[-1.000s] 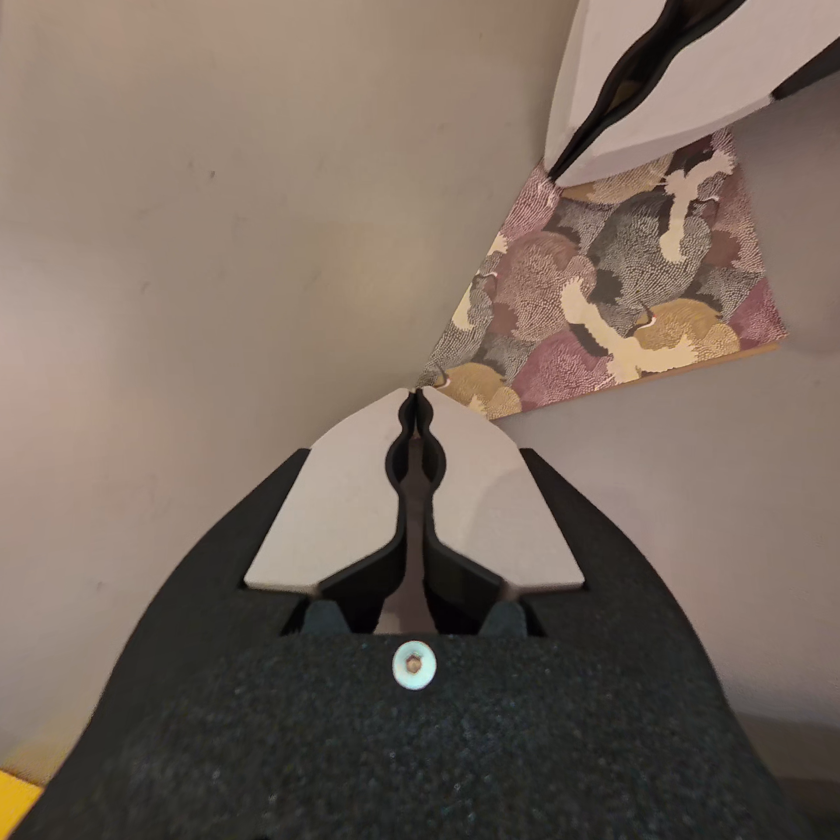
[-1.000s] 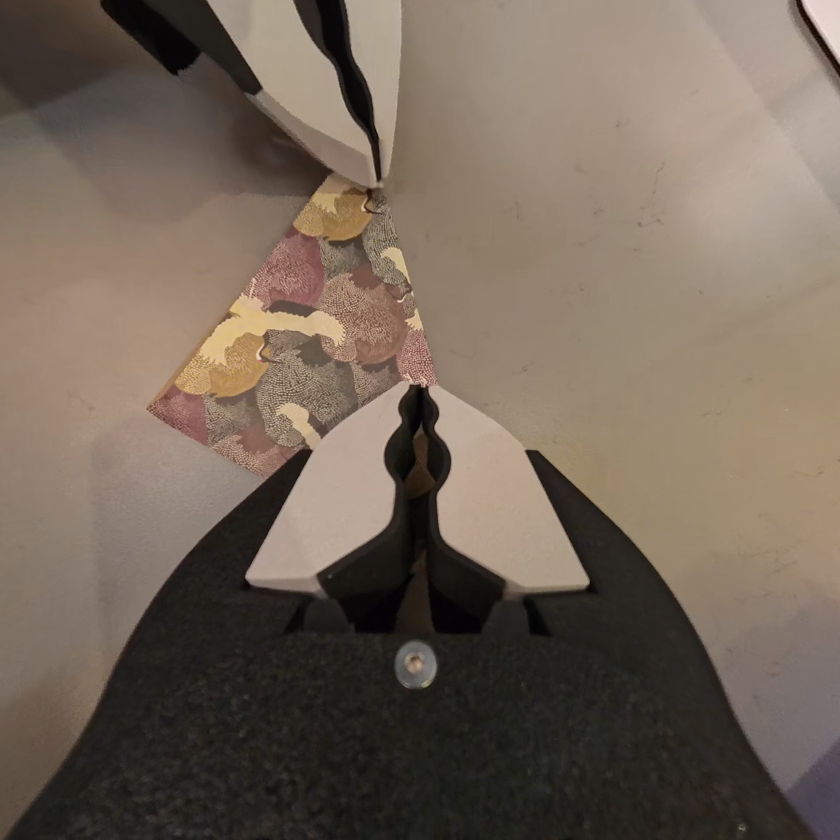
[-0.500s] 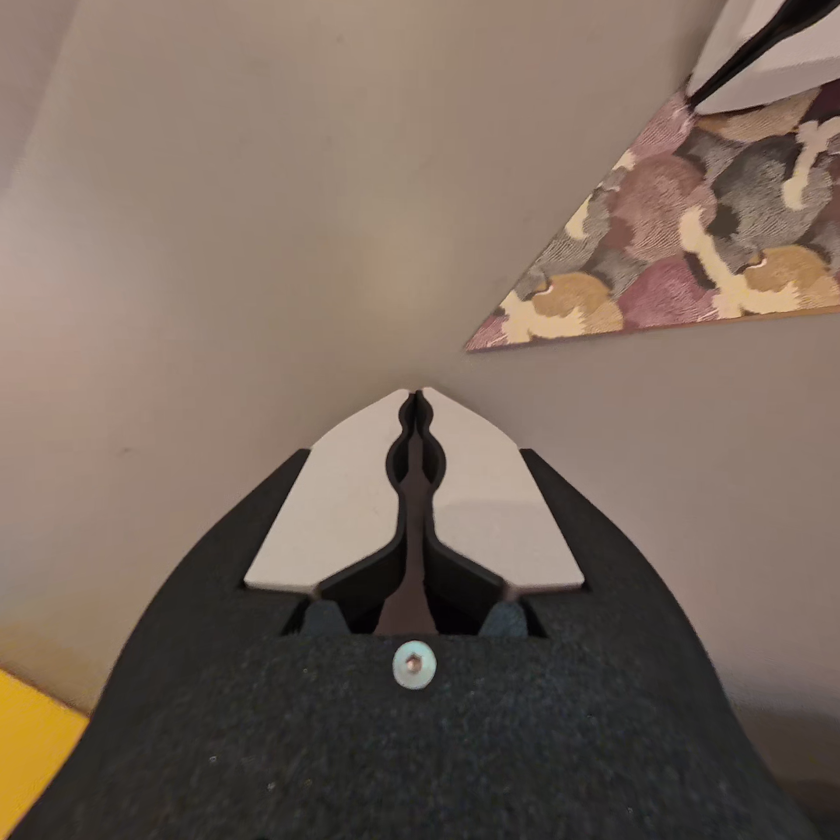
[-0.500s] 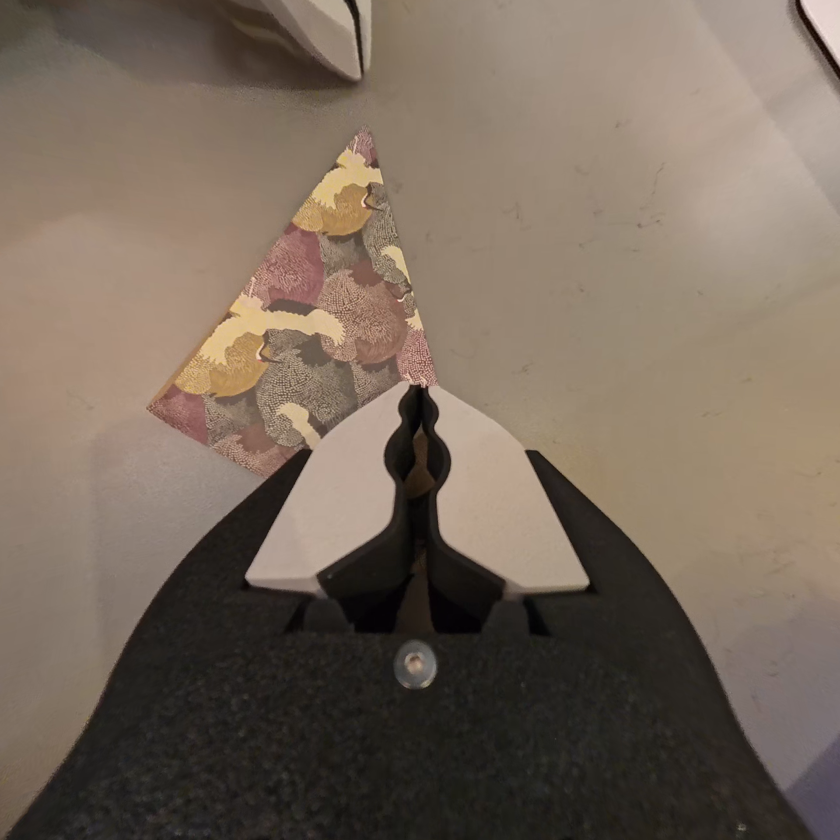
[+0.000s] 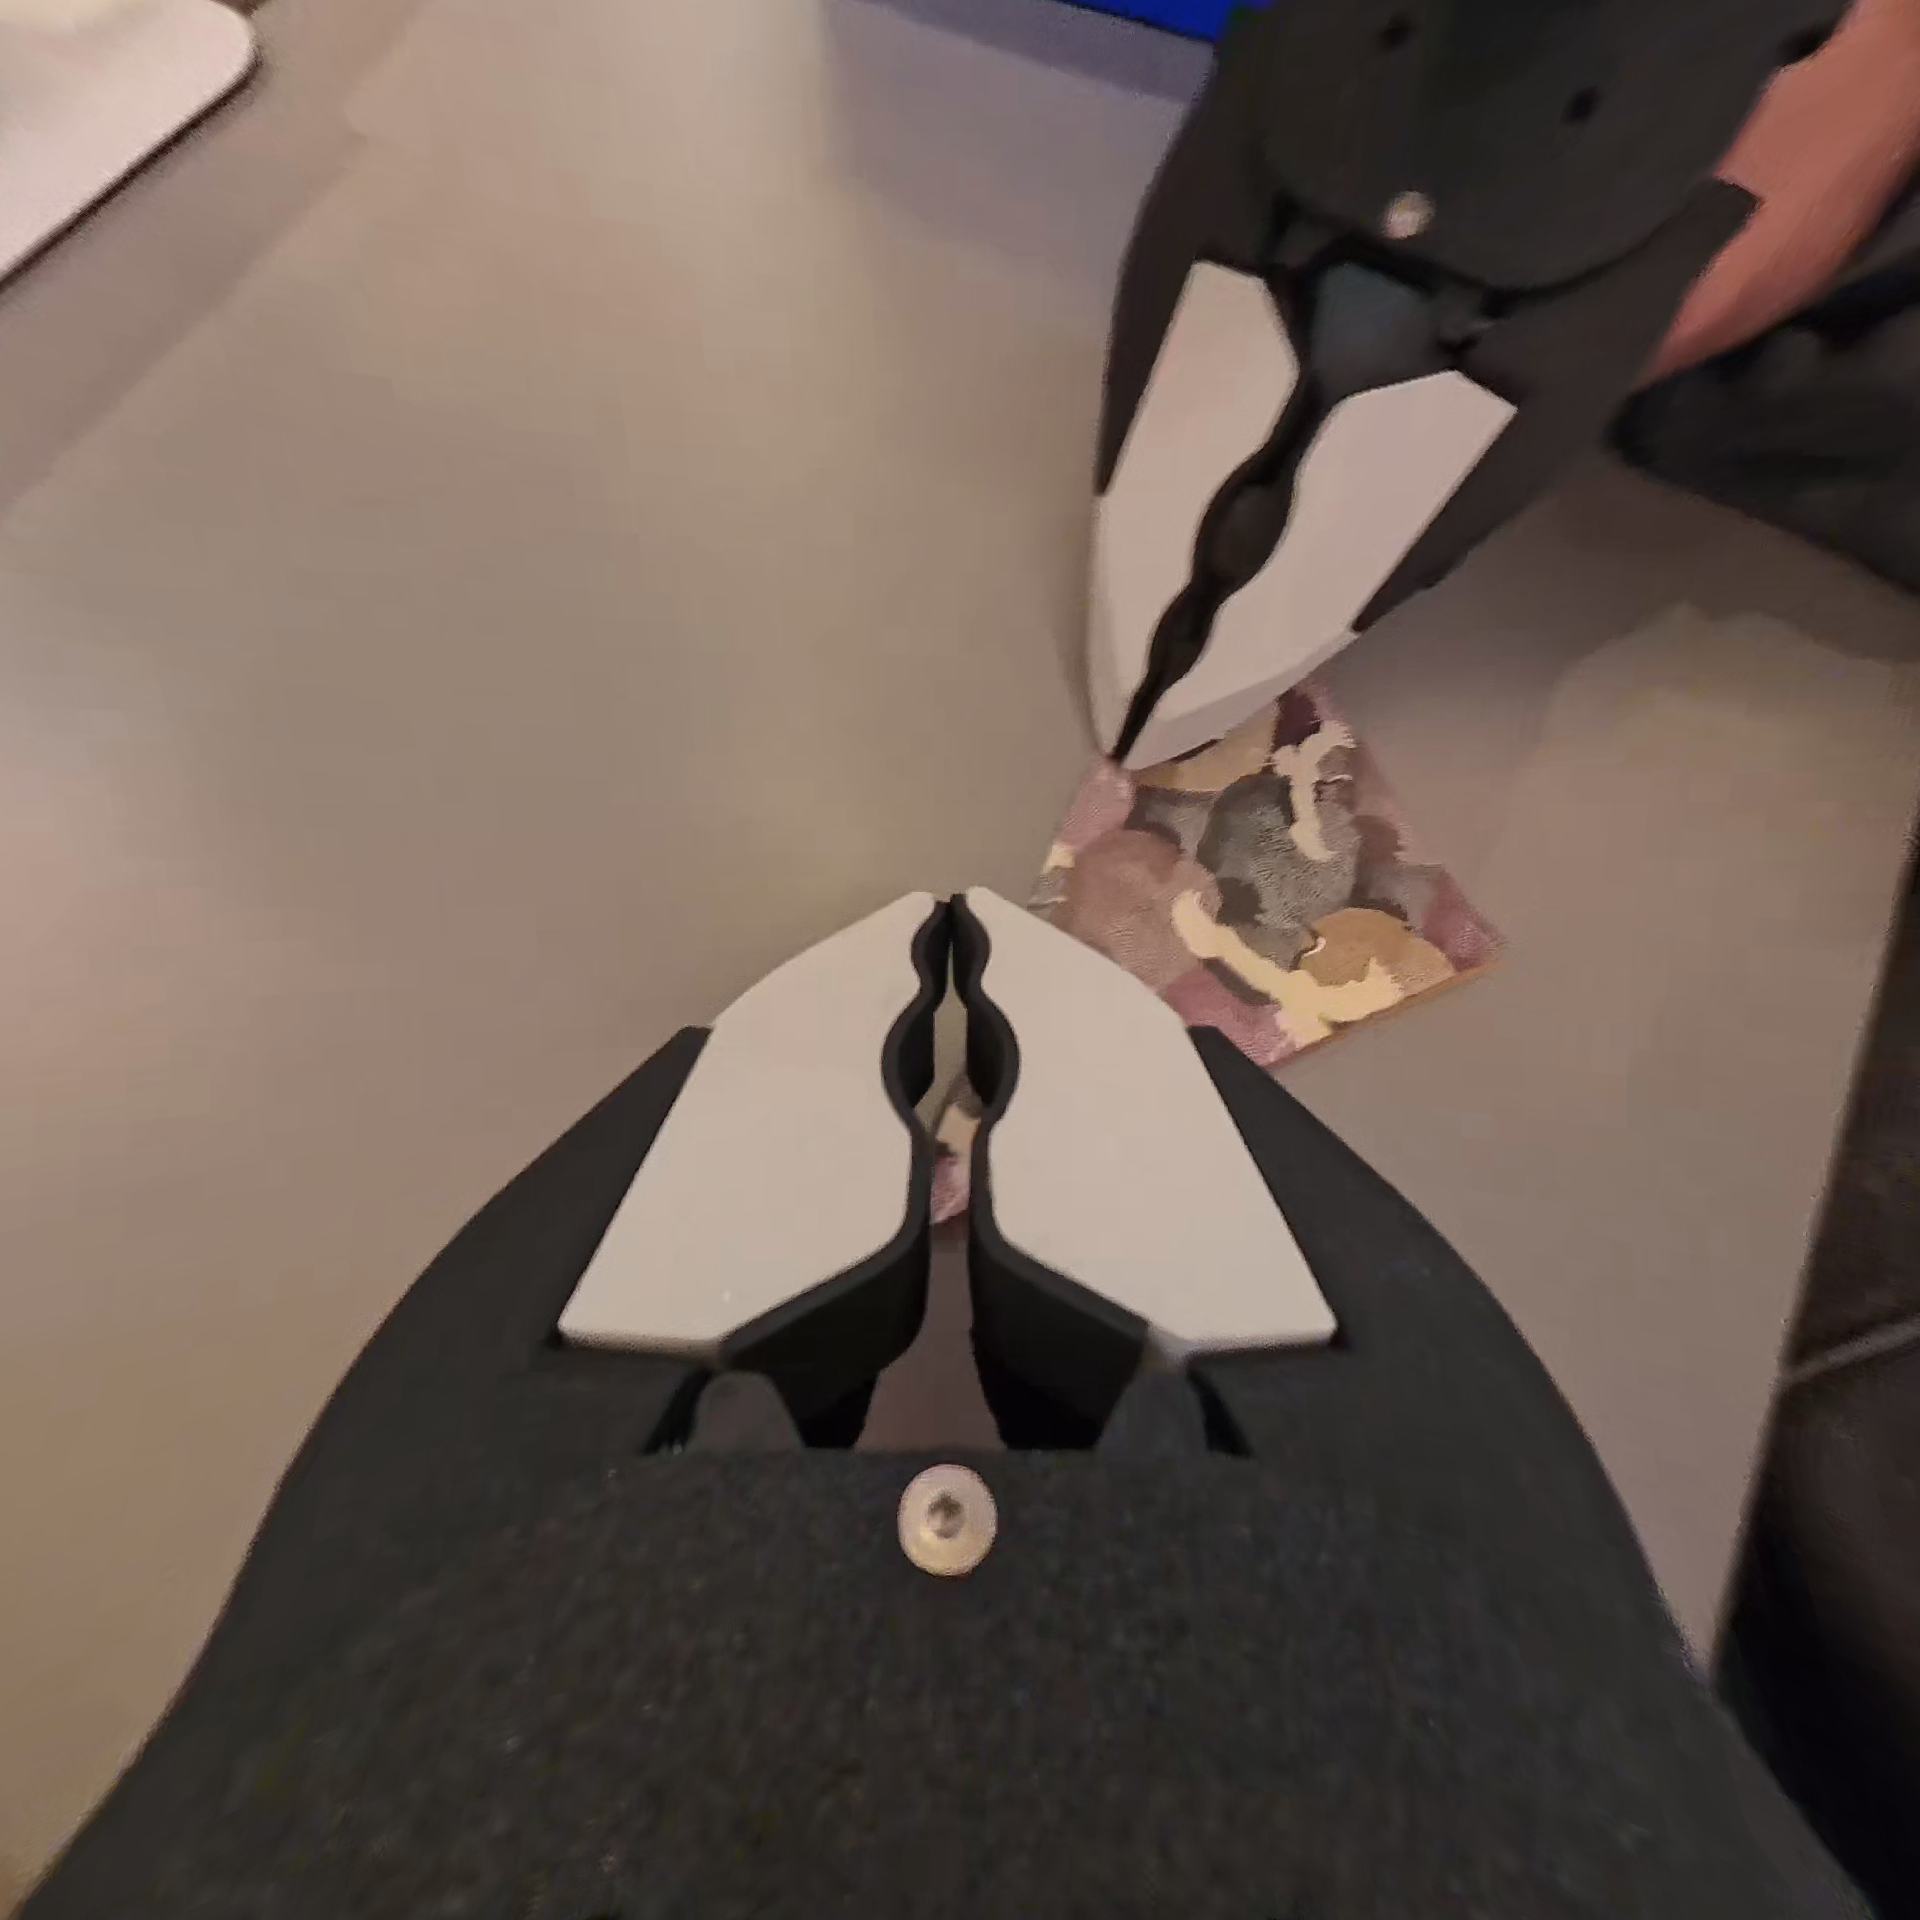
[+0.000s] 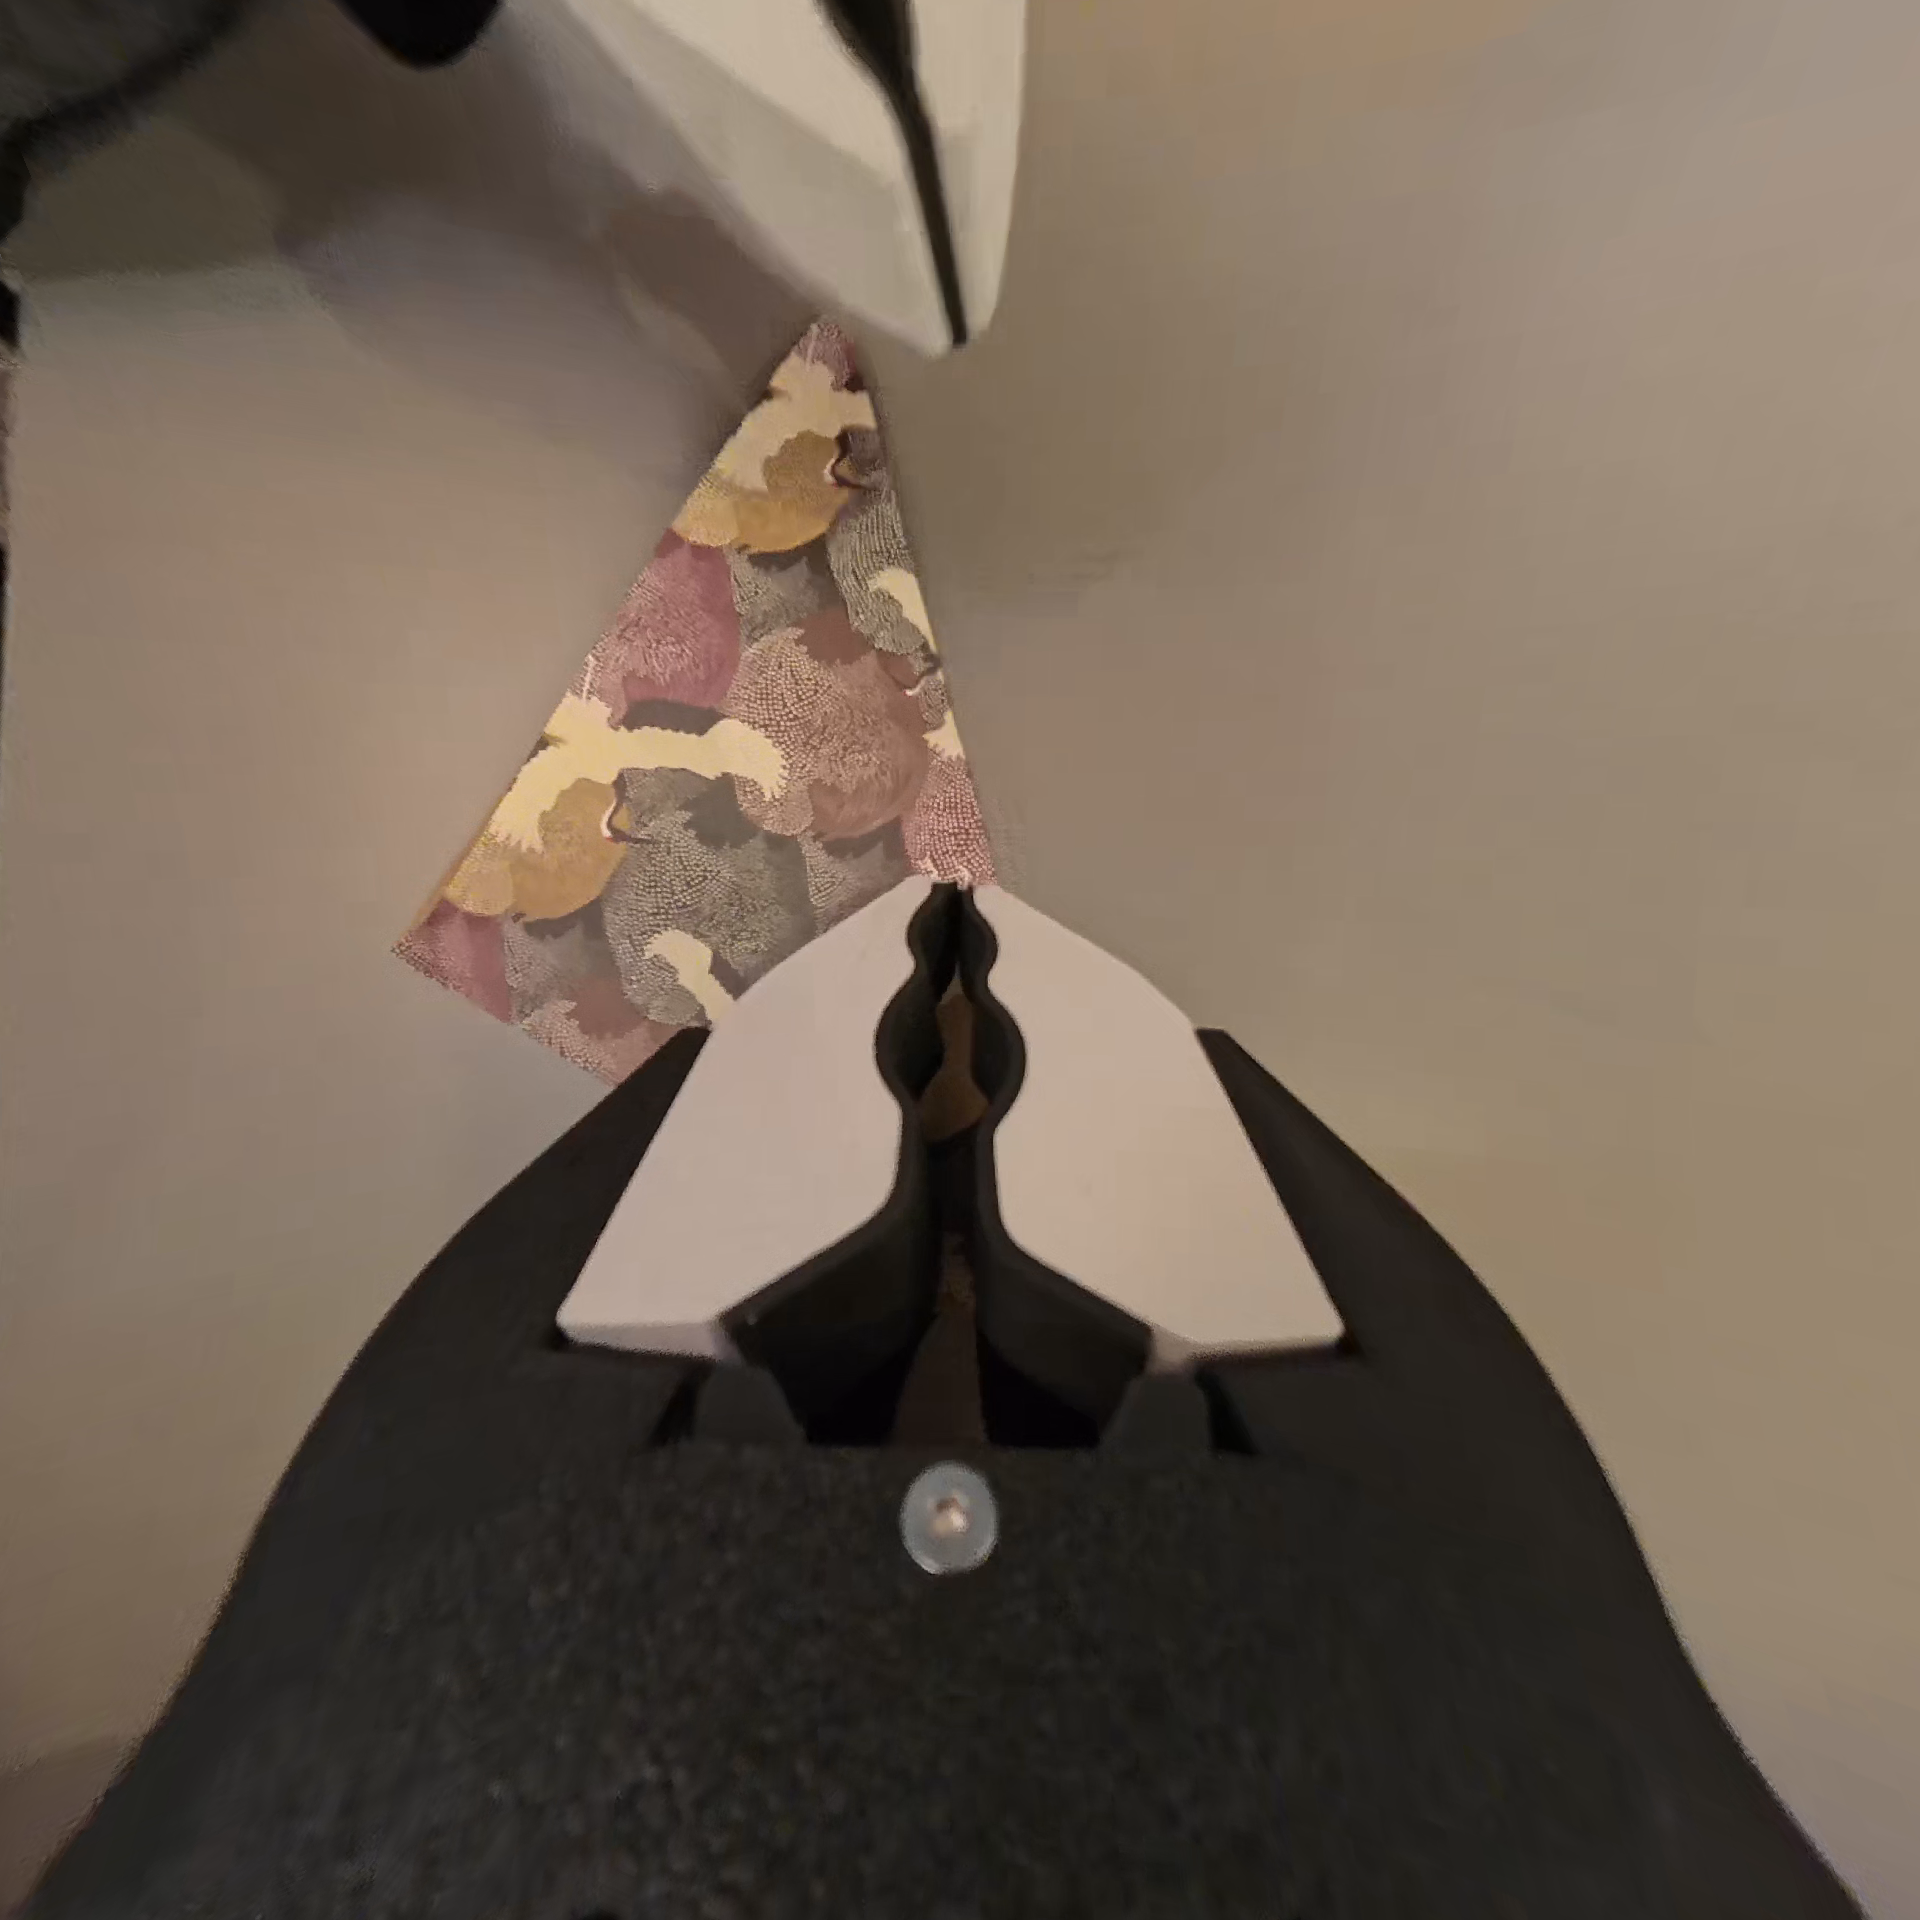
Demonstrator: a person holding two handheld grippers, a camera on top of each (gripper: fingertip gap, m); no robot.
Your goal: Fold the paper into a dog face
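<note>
The patterned paper [image 5: 1278, 914] is folded into a triangle and lies flat on the grey table [image 5: 520, 623]; it also shows in the right wrist view [image 6: 748, 748]. My right gripper [image 6: 956, 894] is shut, and its tips rest on one corner of the triangle; it also shows in the left wrist view [image 5: 1122, 753]. My left gripper [image 5: 951, 904] is shut and empty, held above the opposite tip of the paper, which shows through the gap under its jaws. In the right wrist view the left gripper [image 6: 961, 332] hovers just past that far tip.
A white flat object with rounded corners [image 5: 104, 135] lies at the table's far left. A person's hand [image 5: 1818, 177] holds the right gripper. Dark fabric [image 5: 1849, 1299] runs along the right side.
My left gripper left the paper's tip, drew away, then came back higher and at a new angle. My right gripper stayed on its corner. The paper has not moved.
</note>
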